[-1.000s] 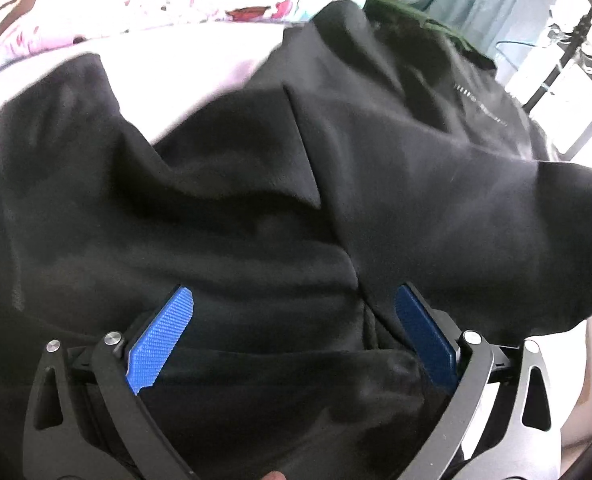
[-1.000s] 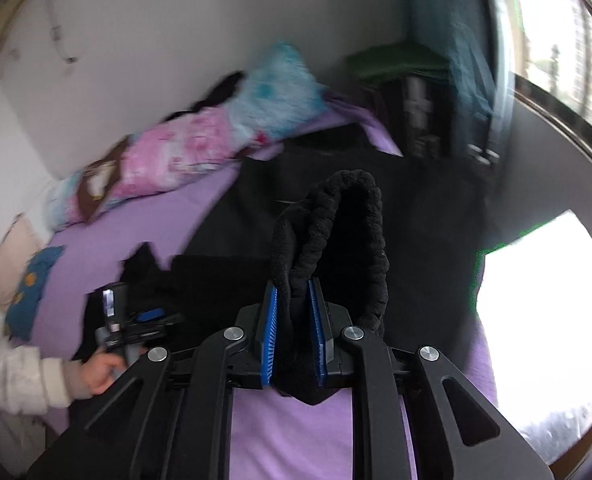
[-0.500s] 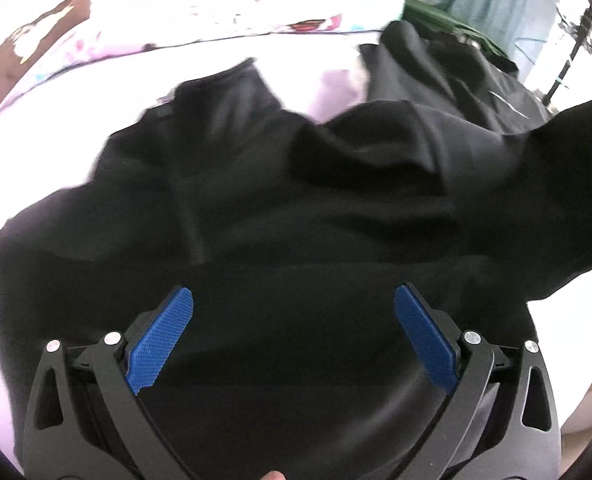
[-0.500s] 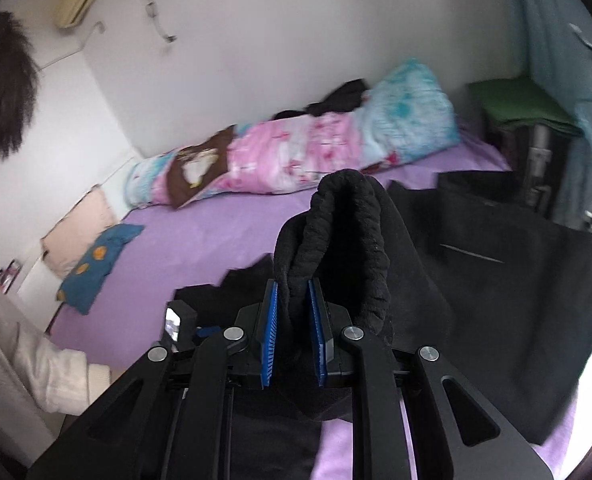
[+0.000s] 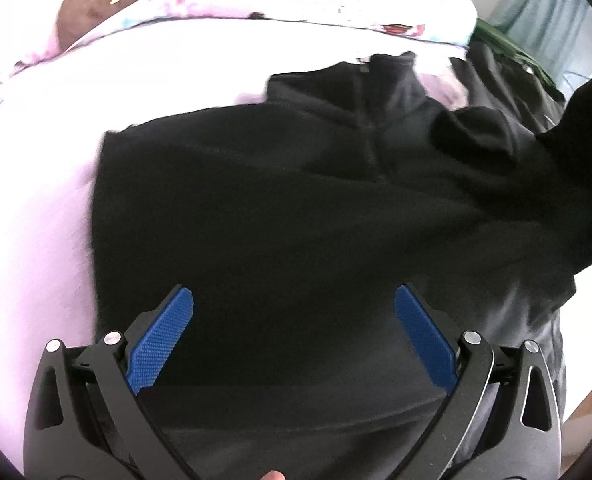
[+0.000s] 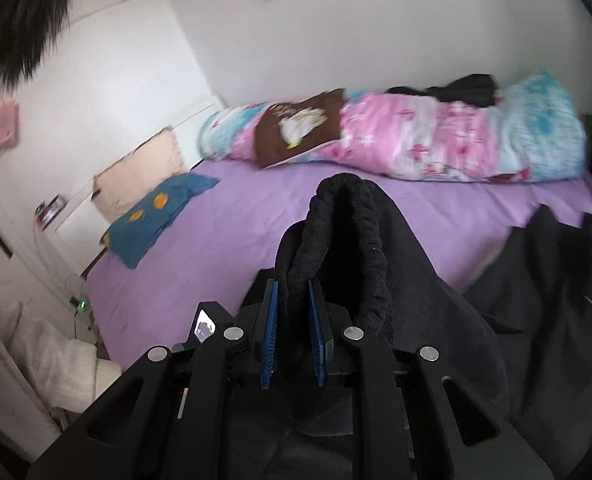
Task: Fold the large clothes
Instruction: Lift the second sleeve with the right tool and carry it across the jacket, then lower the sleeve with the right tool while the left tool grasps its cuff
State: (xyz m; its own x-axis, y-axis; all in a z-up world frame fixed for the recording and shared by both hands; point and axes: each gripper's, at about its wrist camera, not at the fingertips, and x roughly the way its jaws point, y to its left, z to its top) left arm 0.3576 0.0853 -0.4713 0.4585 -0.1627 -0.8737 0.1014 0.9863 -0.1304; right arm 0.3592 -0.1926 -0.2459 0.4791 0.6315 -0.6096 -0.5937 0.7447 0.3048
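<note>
A large black fleece top lies spread on the purple bed sheet, its zip collar towards the far side. My left gripper hovers over the body of the top, open, with nothing between its blue pads. At the right edge of the left wrist view one black sleeve is lifted off the bed. My right gripper is shut on that sleeve's ribbed cuff, which stands up in a loop above the pads. The sleeve trails down to the right to the rest of the top.
A rolled pink and blue quilt with a brown cushion lies along the far wall. A blue pillow with orange dots sits at the bed's left end. A person's white sleeve and dark hair are at the left.
The right gripper has carried the cuff across the bed and its view has swung from the window to the bed's left end. The left gripper has slid sideways over the top, which now lies flatter.
</note>
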